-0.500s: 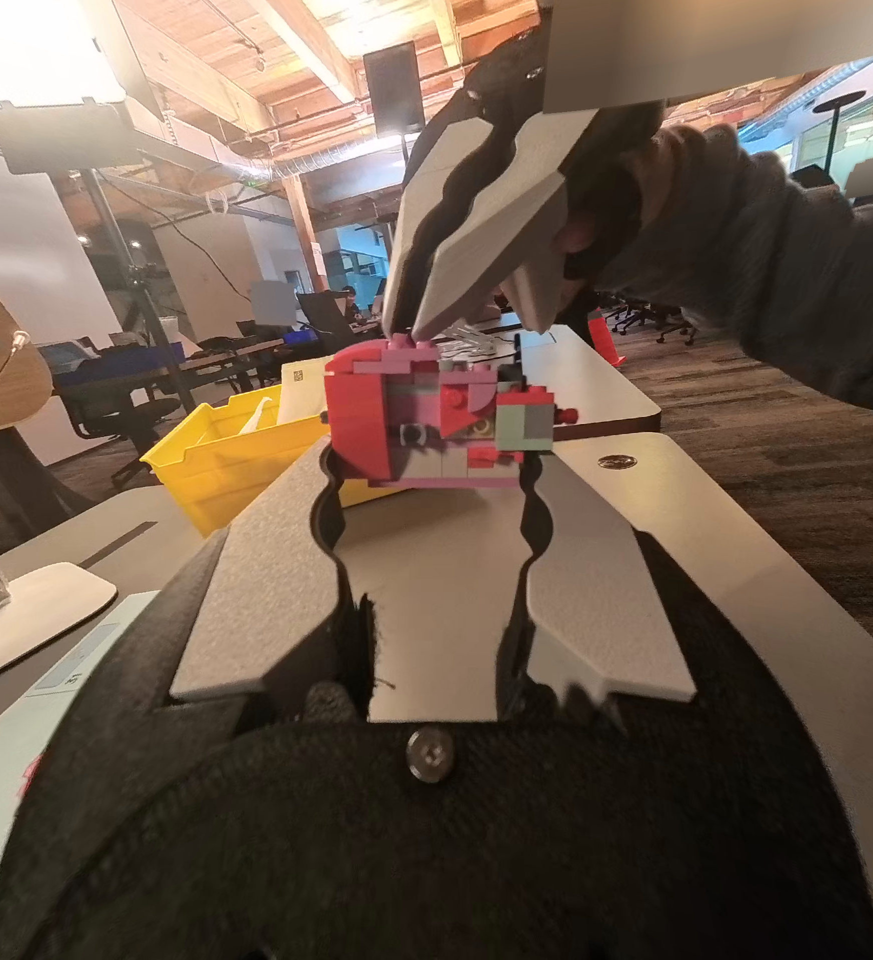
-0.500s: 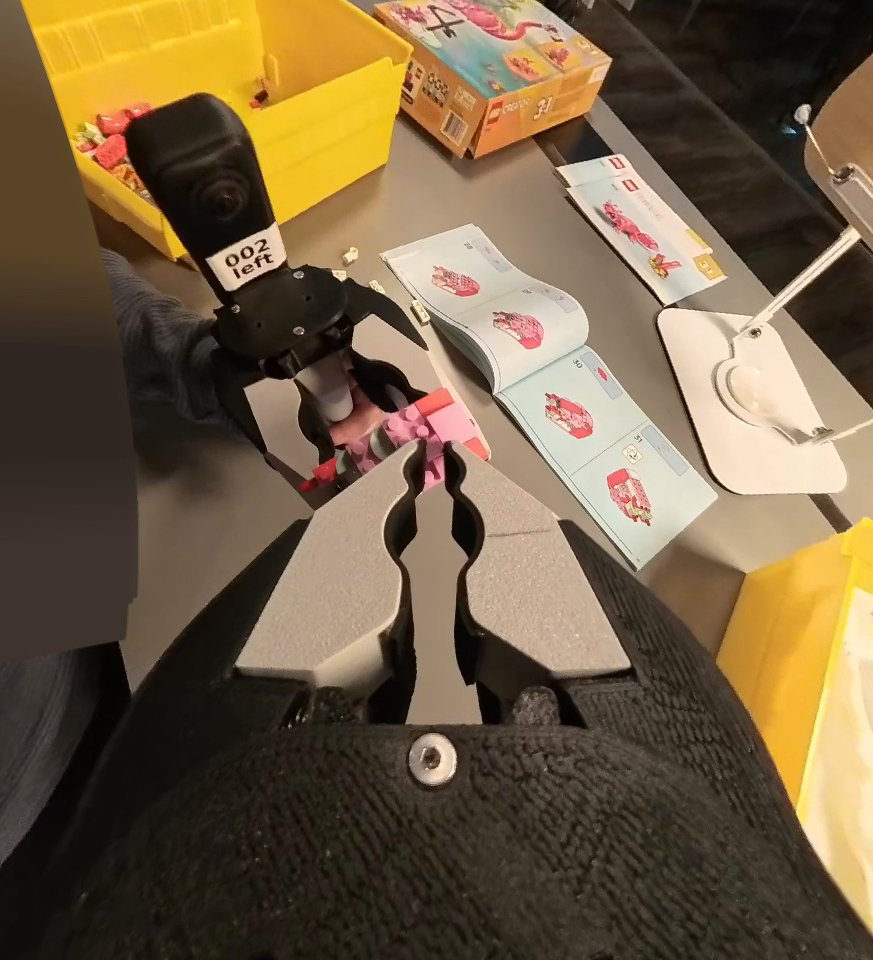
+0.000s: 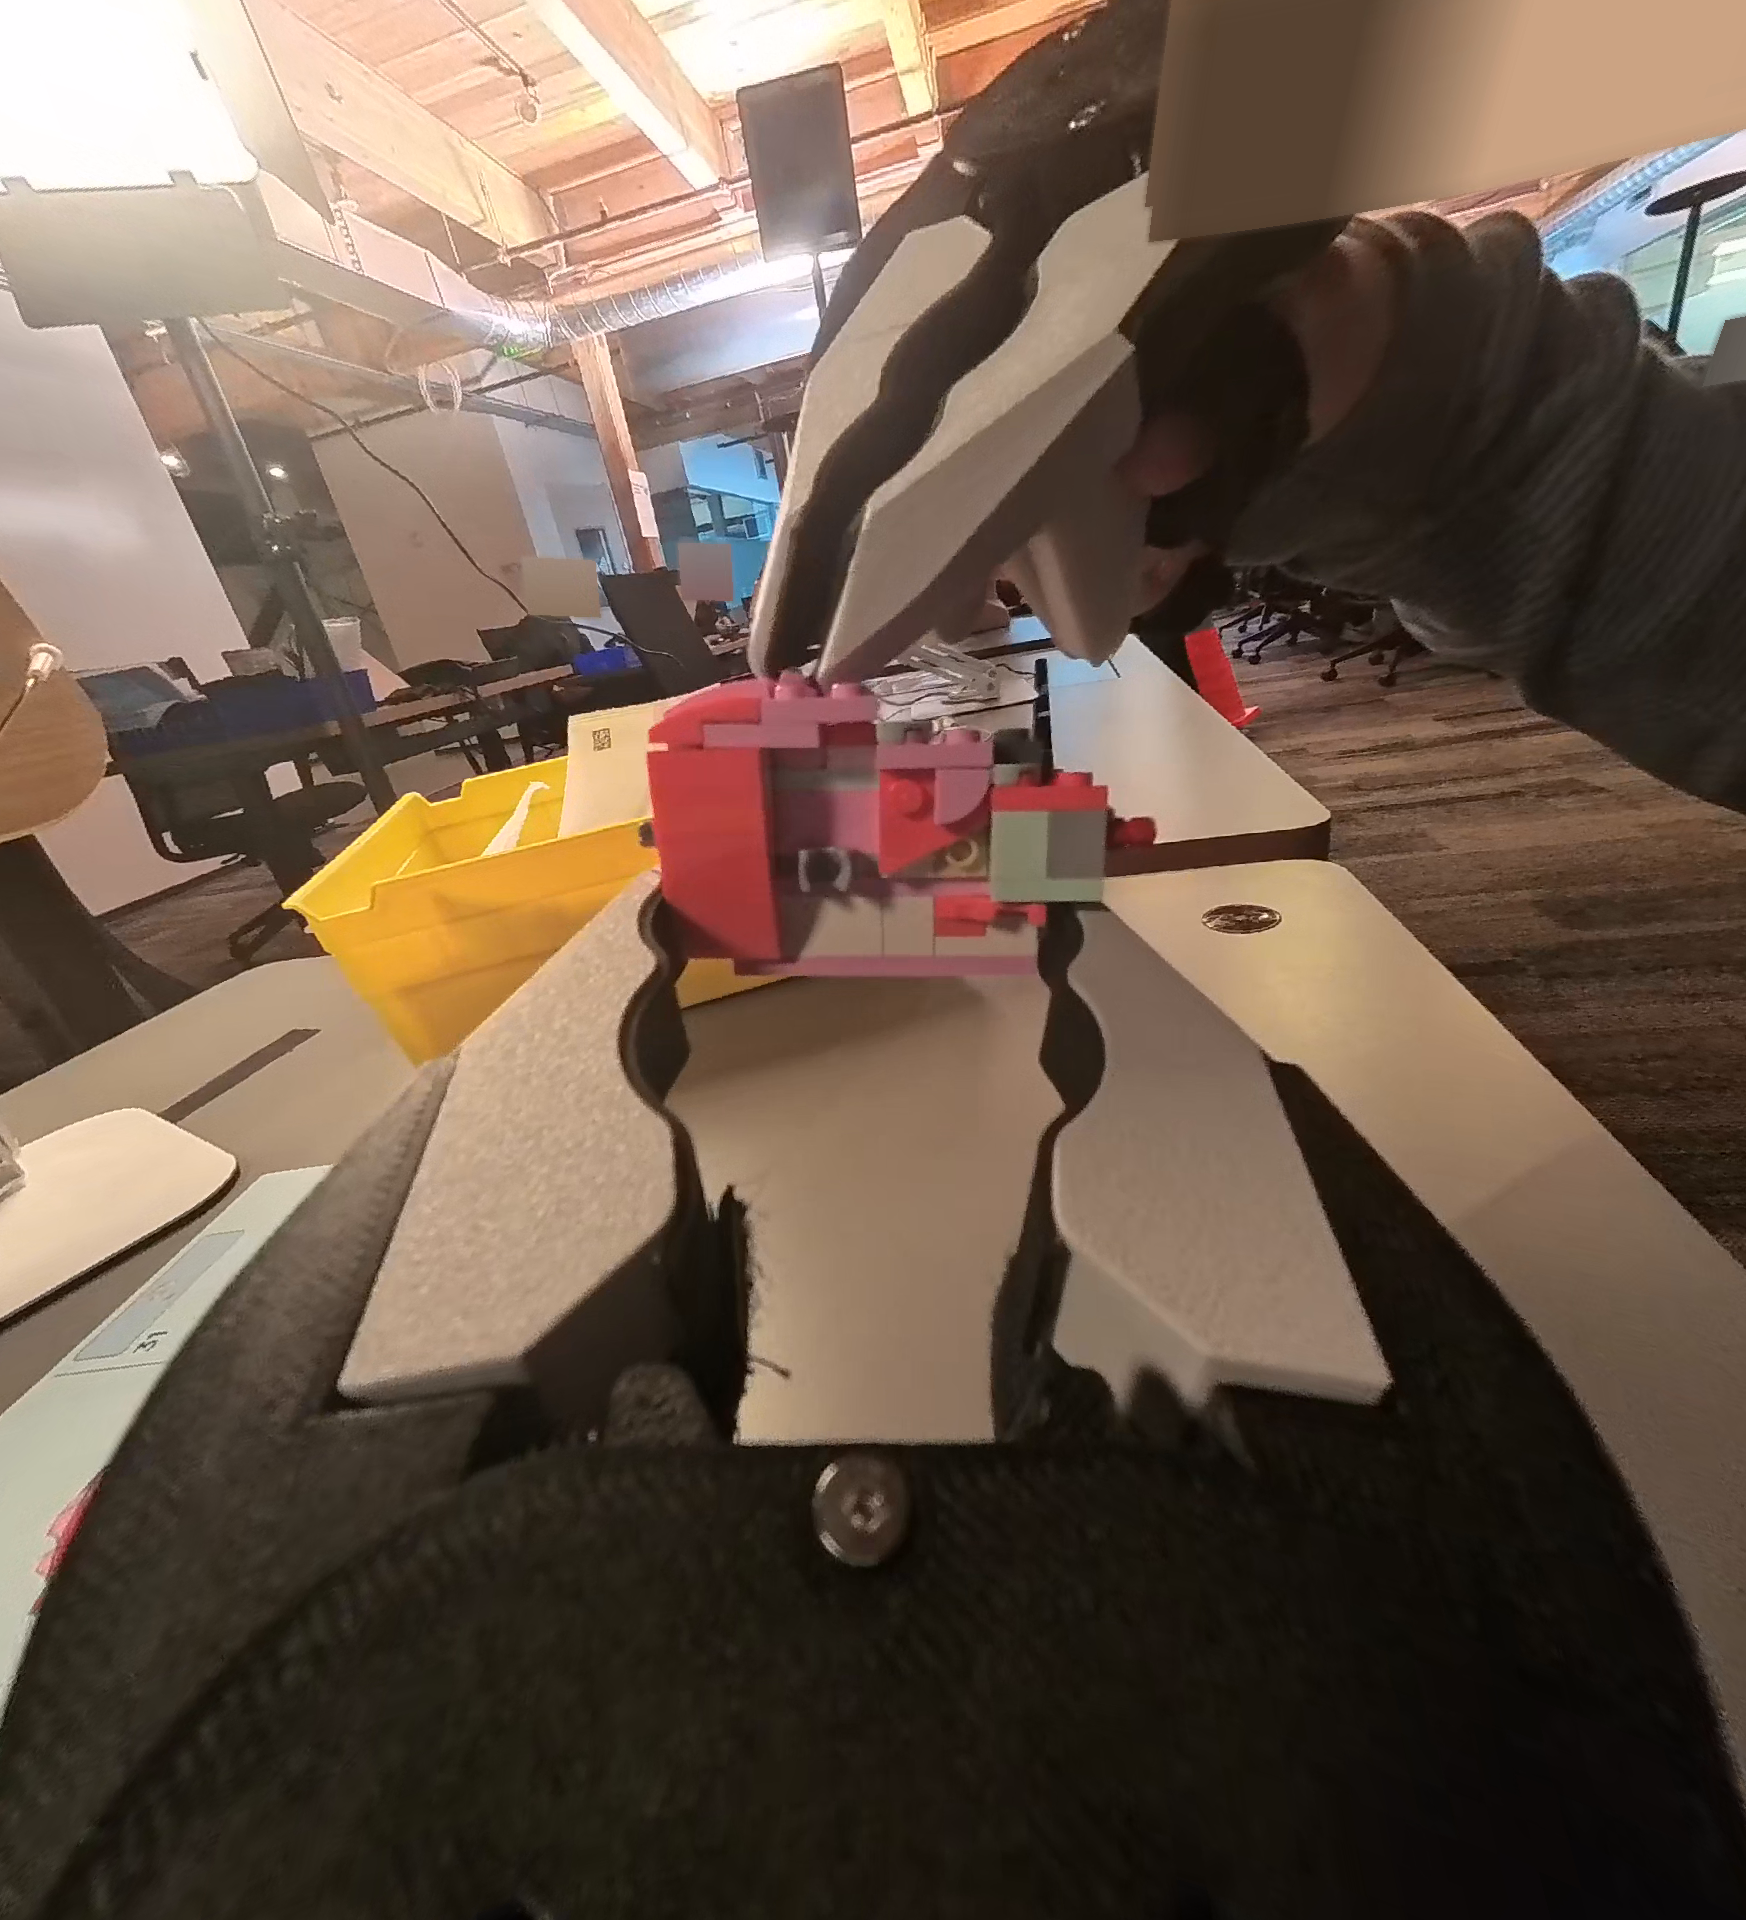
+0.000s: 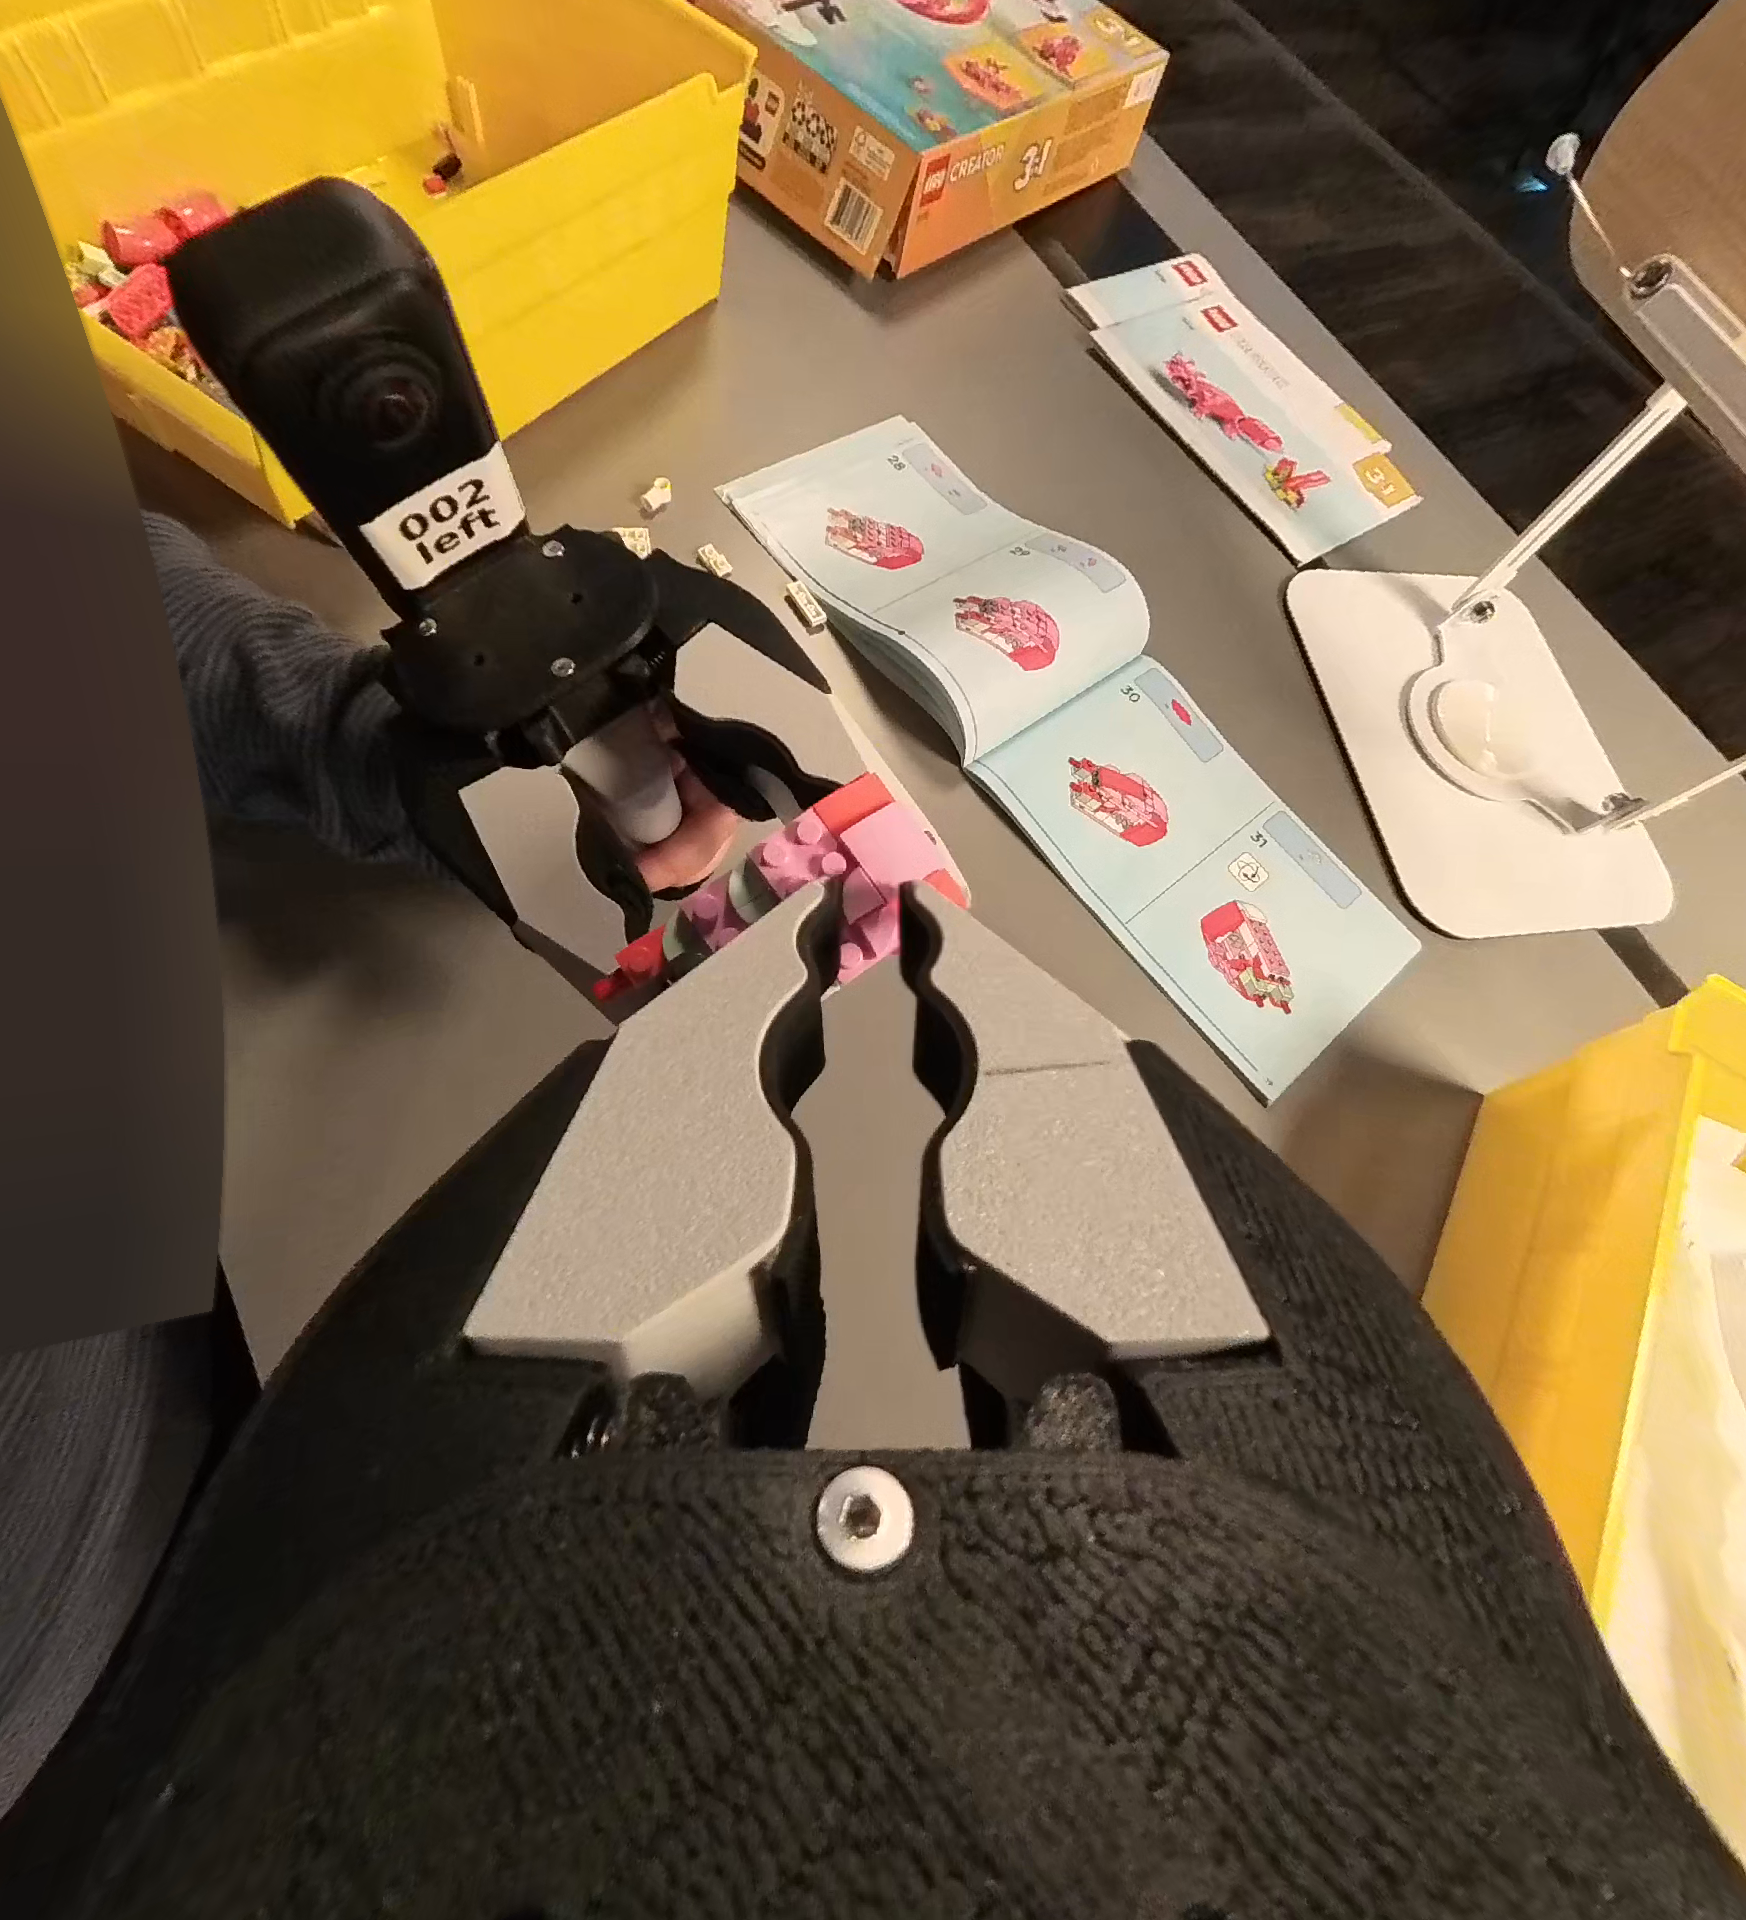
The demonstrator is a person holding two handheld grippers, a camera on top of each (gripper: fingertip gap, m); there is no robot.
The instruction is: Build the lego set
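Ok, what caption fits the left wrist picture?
Left gripper clamps a pink-and-red brick model while the right gripper touches its top.

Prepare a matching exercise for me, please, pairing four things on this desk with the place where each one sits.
Things:
1. pink and red brick model
2. open instruction booklet
3. orange cardboard box
4. white stand base

Places:
A. beside the yellow bin
B. between the fingers of the left claw
C. just right of the booklet, in the right wrist view
D. lying flat between the model and the stand base

Pairs: 1-B; 2-D; 3-A; 4-C
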